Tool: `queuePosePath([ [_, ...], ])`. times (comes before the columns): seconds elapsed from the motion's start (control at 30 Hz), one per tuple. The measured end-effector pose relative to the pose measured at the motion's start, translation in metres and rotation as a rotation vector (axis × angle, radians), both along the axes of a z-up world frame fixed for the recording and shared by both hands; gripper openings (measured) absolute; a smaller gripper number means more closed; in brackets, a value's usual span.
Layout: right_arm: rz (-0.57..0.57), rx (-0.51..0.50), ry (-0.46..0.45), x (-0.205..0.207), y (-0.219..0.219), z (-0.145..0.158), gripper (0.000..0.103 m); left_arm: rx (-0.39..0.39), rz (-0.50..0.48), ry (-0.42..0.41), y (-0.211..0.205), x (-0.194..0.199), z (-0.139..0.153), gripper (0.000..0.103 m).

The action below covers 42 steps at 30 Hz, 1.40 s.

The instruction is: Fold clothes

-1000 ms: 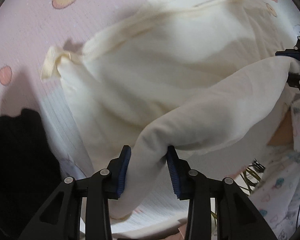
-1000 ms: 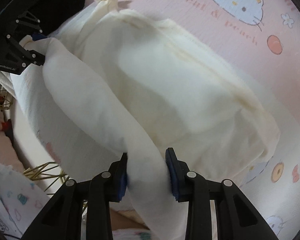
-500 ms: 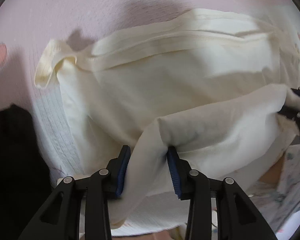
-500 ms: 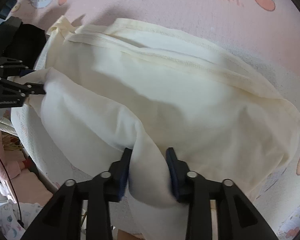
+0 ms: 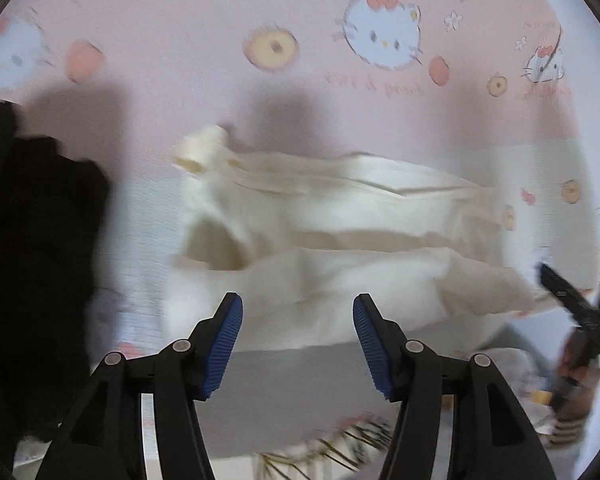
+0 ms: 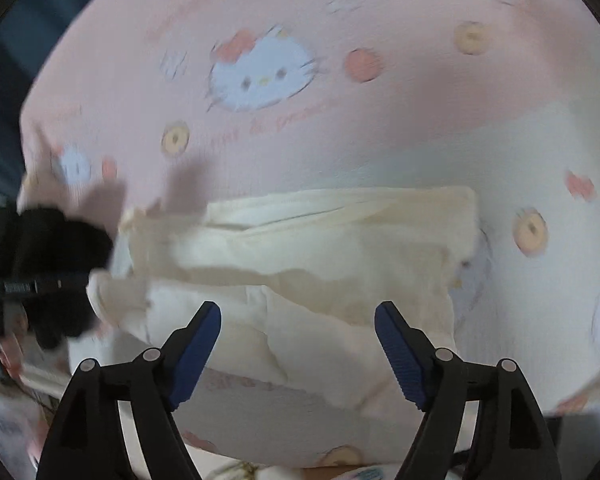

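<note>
A cream garment (image 5: pixel 340 248) lies folded in layers on the pink cartoon-print bedsheet (image 5: pixel 180 40), near the bed's front edge. My left gripper (image 5: pixel 298 320) stands open just short of its near edge, nothing between the blue pads. In the right wrist view the same cream garment (image 6: pixel 320 264) lies flat, and my right gripper (image 6: pixel 298 328) is open over its near edge, holding nothing. Each gripper shows at the edge of the other's view: the right gripper (image 5: pixel 572 312) at far right, the left gripper (image 6: pixel 24 276) at far left.
A black garment (image 5: pixel 32 260) is heaped on the bed to the left of the cream one. The bed's edge (image 5: pixel 300 380) runs just below the grippers, with patterned fabric and a wire object (image 5: pixel 340 444) beneath. Pink sheet stretches beyond the cream garment.
Both grippers have opened and let go of the cream fabric they were holding. The lifted edge has dropped onto the garment, and both grippers have pulled back toward the bed's edge.
</note>
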State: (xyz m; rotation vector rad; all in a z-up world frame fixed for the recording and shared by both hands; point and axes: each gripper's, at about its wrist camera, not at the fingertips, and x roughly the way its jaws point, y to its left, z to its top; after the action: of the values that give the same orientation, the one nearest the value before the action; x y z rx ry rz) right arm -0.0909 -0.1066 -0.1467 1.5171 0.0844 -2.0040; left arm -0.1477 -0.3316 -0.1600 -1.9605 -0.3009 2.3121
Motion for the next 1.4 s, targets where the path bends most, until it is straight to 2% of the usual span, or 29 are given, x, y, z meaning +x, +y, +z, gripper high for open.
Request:
queuePosePath([
  [0.07, -0.055, 0.008, 0.034, 0.009, 0.021, 0.008, 0.079, -0.142, 0.009, 0.050, -0.027, 0.018, 0.021, 0.055],
  [0.13, -0.093, 0.056, 0.078, 0.020, 0.032, 0.001, 0.079, -0.152, 0.014, 0.043, -0.035, 0.030, 0.015, 0.055],
  [0.23, -0.078, 0.116, 0.081, 0.022, 0.024, -0.030, 0.079, -0.157, 0.021, 0.028, -0.044, 0.049, 0.003, 0.055],
  [0.27, -0.060, 0.135, 0.079, 0.024, 0.024, -0.035, 0.079, -0.117, 0.032, 0.007, -0.049, 0.052, -0.004, 0.055],
  [0.33, -0.023, 0.176, 0.080, 0.029, 0.022, -0.045, 0.079, -0.088, 0.066, -0.019, -0.059, 0.055, -0.016, 0.055],
  [0.4, 0.012, 0.227, 0.094, 0.032, 0.016, -0.051, 0.079, -0.092, 0.105, -0.042, -0.067, 0.055, -0.027, 0.055],
  [0.53, 0.027, 0.267, 0.108, 0.036, 0.013, -0.061, 0.079, -0.046, 0.189, -0.059, -0.078, 0.052, -0.039, 0.055],
  [0.63, -0.011, 0.246, 0.077, 0.027, 0.020, -0.063, 0.079, -0.009, 0.253, -0.070, -0.087, 0.049, -0.048, 0.055],
  [0.77, -0.099, 0.164, 0.039, 0.006, 0.042, -0.068, 0.079, 0.039, 0.337, -0.086, -0.098, 0.045, -0.059, 0.055],
  [0.8, -0.123, 0.143, 0.028, 0.002, 0.046, -0.071, 0.079, 0.085, 0.379, -0.101, -0.105, 0.043, -0.067, 0.055],
  [0.83, -0.146, 0.125, 0.017, -0.003, 0.051, -0.074, 0.078, 0.107, 0.417, -0.118, -0.110, 0.042, -0.074, 0.055],
  [0.9, -0.216, 0.105, -0.019, -0.014, 0.066, -0.080, 0.070, 0.125, 0.474, -0.141, -0.120, 0.040, -0.087, 0.055],
  [1.0, -0.326, 0.134, -0.057, -0.027, 0.085, -0.092, 0.069, 0.120, 0.469, -0.158, -0.120, 0.037, -0.099, 0.055],
  [1.07, -0.381, 0.111, -0.116, -0.033, 0.095, -0.103, 0.069, 0.068, 0.439, -0.151, -0.112, 0.034, -0.100, 0.055],
  [1.17, -0.401, 0.107, -0.139, -0.034, 0.097, -0.111, 0.069, -0.029, 0.391, -0.134, -0.098, 0.030, -0.097, 0.055],
  [1.27, -0.399, 0.136, -0.128, -0.034, 0.094, -0.113, 0.069, -0.066, 0.384, -0.132, -0.089, 0.030, -0.096, 0.055],
  [1.4, -0.467, 0.113, -0.153, -0.031, 0.100, -0.102, 0.069, 0.053, 0.369, -0.180, -0.089, 0.037, -0.083, 0.055],
])
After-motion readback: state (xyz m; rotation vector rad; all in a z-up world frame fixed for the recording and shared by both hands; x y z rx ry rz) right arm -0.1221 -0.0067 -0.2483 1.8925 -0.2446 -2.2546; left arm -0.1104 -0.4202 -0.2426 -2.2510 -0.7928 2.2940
